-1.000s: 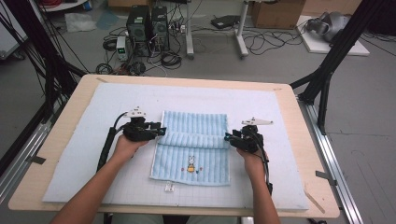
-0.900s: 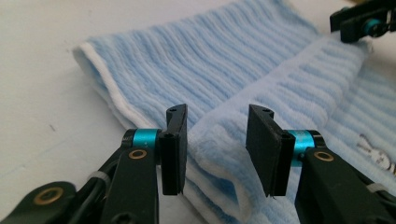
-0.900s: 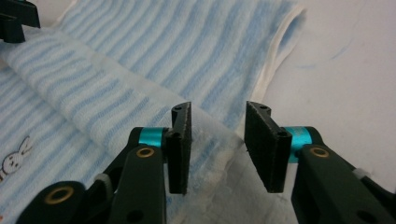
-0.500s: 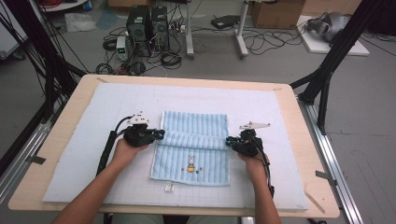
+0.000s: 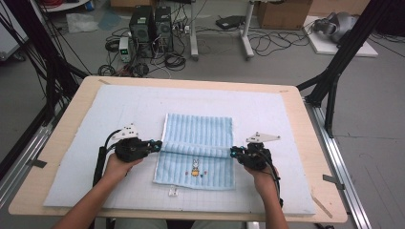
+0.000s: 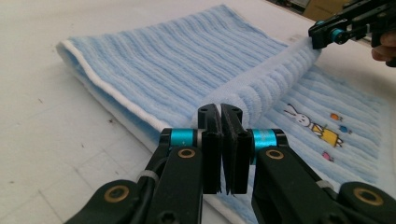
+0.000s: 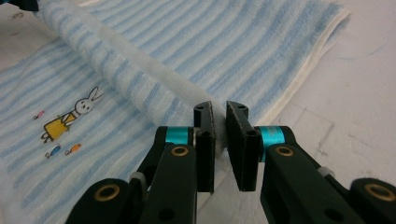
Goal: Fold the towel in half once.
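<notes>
Gripping the towel at both ends of its raised fold, I have the left gripper [image 5: 154, 143] clamped on the cloth at the left edge, and in the left gripper view its jaws stand nearly together with the thick ribbed fold pinched between them. The right gripper [image 5: 235, 152] bites the same fold at the right edge; in the right gripper view a sliver of white terry shows between its narrow jaws.

The blue striped towel [image 5: 198, 136] lies in the middle of the pale blue mat [image 5: 286, 124], near my side of the wooden table [image 5: 310, 143]. Its far part lies flat, a rolled ridge [image 6: 275, 79] runs across between the two grippers, and the near part lies flat too, showing an embroidered rabbit [image 7: 77, 114] in a yellow dress with a few small coloured motifs beside it.

I judge the fold as begun but not finished: both grips are made, and the pinched ridge must yet be carried over and laid down.

A small white tag [image 5: 172, 192] lies on the mat just near the towel's near edge; I can read no writing on it, nor any brand elsewhere.
</notes>
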Tool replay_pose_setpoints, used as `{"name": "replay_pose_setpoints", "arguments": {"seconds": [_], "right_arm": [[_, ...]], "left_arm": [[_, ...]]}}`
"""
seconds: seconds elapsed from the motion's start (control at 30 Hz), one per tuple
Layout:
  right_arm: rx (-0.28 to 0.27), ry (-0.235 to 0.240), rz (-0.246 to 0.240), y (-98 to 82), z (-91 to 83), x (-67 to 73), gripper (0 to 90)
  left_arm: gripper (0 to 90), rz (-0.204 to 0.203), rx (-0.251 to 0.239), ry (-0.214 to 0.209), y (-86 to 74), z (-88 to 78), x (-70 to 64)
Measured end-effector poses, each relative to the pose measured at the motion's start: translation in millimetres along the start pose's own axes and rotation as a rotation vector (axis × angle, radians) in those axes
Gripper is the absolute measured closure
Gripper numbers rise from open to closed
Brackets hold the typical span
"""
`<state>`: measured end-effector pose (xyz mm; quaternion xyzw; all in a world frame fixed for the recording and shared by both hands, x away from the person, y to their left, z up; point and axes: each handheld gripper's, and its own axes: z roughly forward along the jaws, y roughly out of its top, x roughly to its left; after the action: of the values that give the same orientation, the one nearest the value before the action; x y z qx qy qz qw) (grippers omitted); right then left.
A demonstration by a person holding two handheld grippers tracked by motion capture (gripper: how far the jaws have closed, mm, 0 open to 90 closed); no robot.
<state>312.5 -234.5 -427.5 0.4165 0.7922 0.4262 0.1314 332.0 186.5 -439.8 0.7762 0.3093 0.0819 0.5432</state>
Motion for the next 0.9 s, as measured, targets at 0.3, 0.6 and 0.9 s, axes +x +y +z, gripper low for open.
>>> {"name": "replay_pose_setpoints", "arguments": {"seconds": [0.3,0.6,0.9], "right_arm": [[-0.016,0.001,-0.015,-14.8,-14.8,16.9,81.5],[-0.004,-0.018,-0.042,-30.9,-25.0,40.9,81.4],[0.012,-0.024,-0.063,-41.0,-33.0,54.4,81.4]], "left_arm": [[86.4,0.016,0.000,0.015,-10.9,-13.6,-18.1],[86.3,0.024,0.019,0.034,-24.2,-26.4,-37.5],[86.3,0.020,0.053,0.033,-35.3,-33.3,-49.6]]}}
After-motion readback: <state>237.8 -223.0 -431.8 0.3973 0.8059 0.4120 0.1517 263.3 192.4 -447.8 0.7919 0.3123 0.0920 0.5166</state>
